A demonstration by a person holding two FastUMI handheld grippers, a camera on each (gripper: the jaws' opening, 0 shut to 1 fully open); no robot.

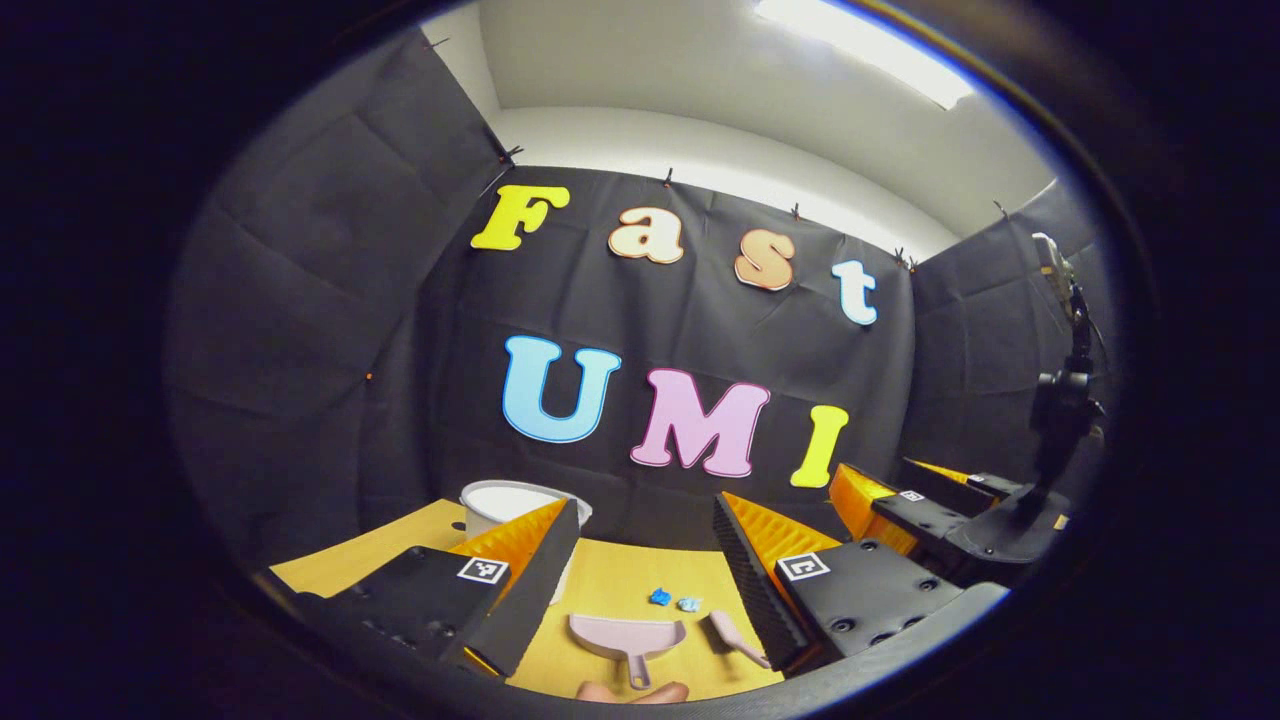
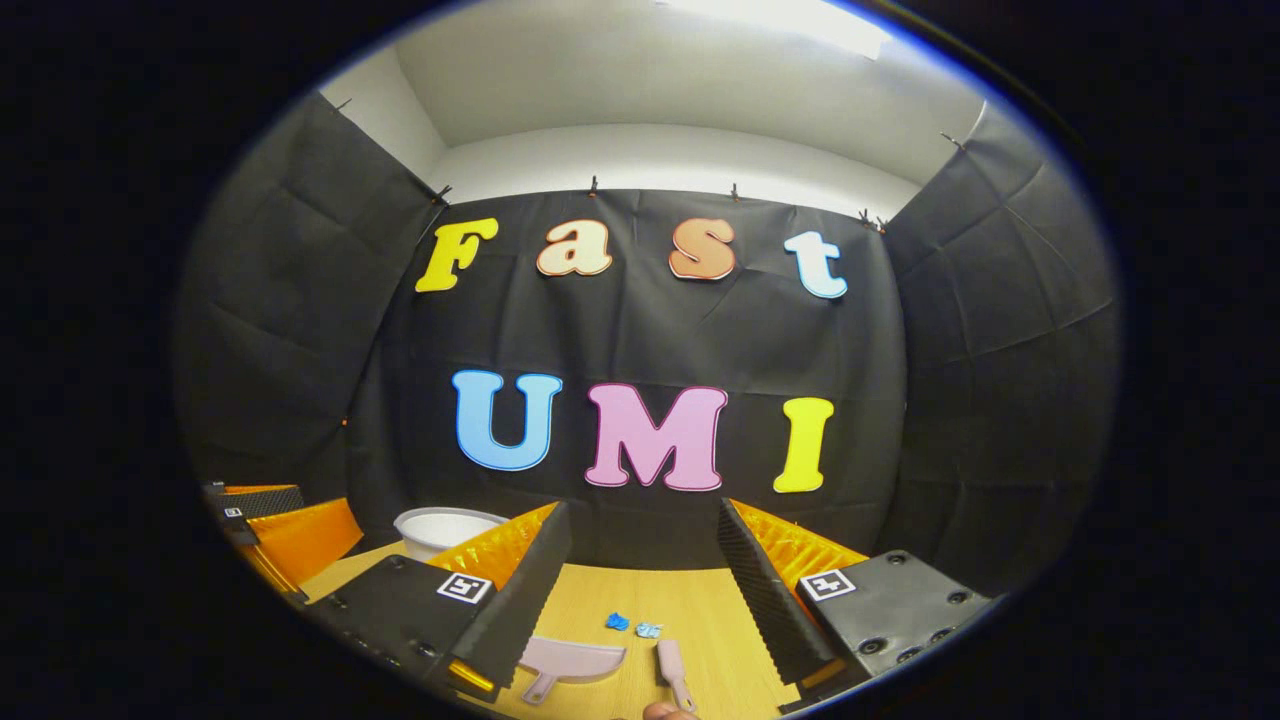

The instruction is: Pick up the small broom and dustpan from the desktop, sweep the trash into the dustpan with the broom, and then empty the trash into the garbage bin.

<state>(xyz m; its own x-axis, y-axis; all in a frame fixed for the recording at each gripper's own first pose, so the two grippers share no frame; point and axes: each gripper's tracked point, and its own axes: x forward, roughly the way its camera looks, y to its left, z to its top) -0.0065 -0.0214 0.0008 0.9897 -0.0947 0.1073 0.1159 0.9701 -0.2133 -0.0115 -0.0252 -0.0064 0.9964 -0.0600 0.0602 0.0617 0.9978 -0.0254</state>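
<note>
I held both grippers' fingers wide apart over the yellow table (image 2: 700, 610), where the pink dustpan (image 1: 625, 636) lay beside the little broom (image 1: 735, 638), blue trash (image 1: 660, 597) behind them, white bin (image 1: 505, 503) farther back.

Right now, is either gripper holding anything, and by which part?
Nothing is held. Both the left gripper and right gripper are open above the table, with the dustpan and broom lying untouched.
</note>
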